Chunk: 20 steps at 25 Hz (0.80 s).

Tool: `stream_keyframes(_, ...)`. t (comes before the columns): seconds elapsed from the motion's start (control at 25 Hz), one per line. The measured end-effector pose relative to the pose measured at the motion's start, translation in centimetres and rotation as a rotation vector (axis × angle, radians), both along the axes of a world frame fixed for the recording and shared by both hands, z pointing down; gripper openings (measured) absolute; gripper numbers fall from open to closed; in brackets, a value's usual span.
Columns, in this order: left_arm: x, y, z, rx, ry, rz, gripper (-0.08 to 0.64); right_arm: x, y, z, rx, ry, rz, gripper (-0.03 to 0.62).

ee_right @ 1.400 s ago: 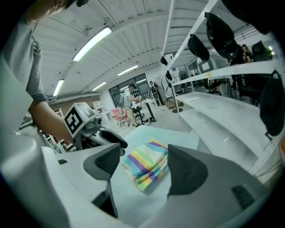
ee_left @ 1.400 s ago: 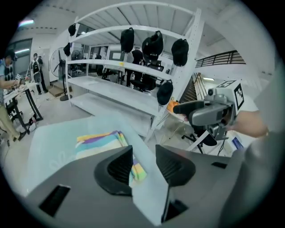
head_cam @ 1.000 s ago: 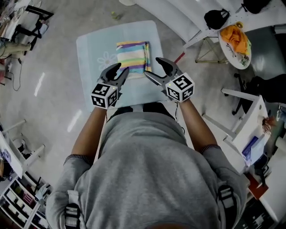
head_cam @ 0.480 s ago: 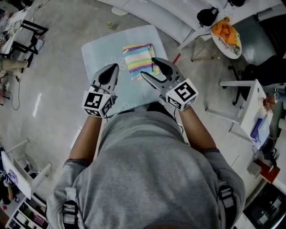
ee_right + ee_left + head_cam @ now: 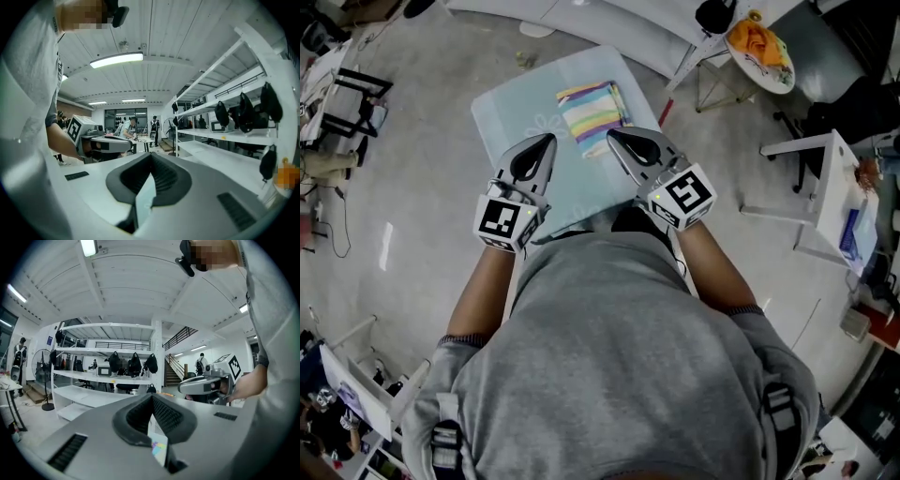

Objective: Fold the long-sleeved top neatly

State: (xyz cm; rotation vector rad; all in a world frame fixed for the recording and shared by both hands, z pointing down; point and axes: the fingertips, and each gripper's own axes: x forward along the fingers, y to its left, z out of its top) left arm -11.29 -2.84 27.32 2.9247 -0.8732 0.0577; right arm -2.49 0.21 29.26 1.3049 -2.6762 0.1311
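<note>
The long-sleeved top [image 5: 592,111] lies folded into a small striped rectangle on the pale blue table [image 5: 511,108], toward its far right part. Both grippers hang in the air above the table's near edge, pointing level across the room. My left gripper [image 5: 547,141] is shut with nothing in it, left of the top. My right gripper [image 5: 615,137] is just closing, its tips together and empty, at the top's near right corner. The left gripper view has its jaw tips [image 5: 152,397] meeting, with a sliver of the striped top [image 5: 159,452] below them. The right gripper's tips [image 5: 151,157] meet too.
A round stand with an orange cloth [image 5: 759,52] is at the back right. A white side table [image 5: 825,187] stands to the right. White shelving [image 5: 98,380] with dark bags runs along the room. Bare floor lies to the left of the table.
Both grippers have risen and drawn back off the folded top. The left jaws shut first; the right jaws, wide open before, have come together. The top stays put.
</note>
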Motion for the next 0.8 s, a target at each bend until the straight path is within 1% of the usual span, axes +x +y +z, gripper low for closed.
stream_keyframes(0.2, 0.6, 1.6, -0.8, 0.023, -0.002, 0.044, 0.015, 0.4, 1.2, -0.7, 0.039, -0.014, 0.019, 0.006)
stream_keyframes(0.36, 0.8, 2.3, -1.4, 0.059, 0.008, 0.044, 0.015, 0.8, 2.0, -0.8, 0.048, -0.013, 0.040, 0.006)
stream_keyframes(0.48, 0.8, 2.5, -1.3, 0.048, 0.008, 0.048, 0.015, 1.0, 2.1, -0.8, 0.044, -0.007, 0.046, 0.005)
stream_keyframes(0.64, 0.4, 2.5, -2.1, 0.047, 0.052, 0.044, 0.017, 1.1, 1.8, -1.5, 0.044, -0.014, 0.040, 0.005)
stream_keyframes(0.8, -0.1, 2.4, -1.7, 0.047, 0.035, 0.034, 0.017, 1.2, 1.4, -2.1, 0.064, -0.007, 0.040, 0.005)
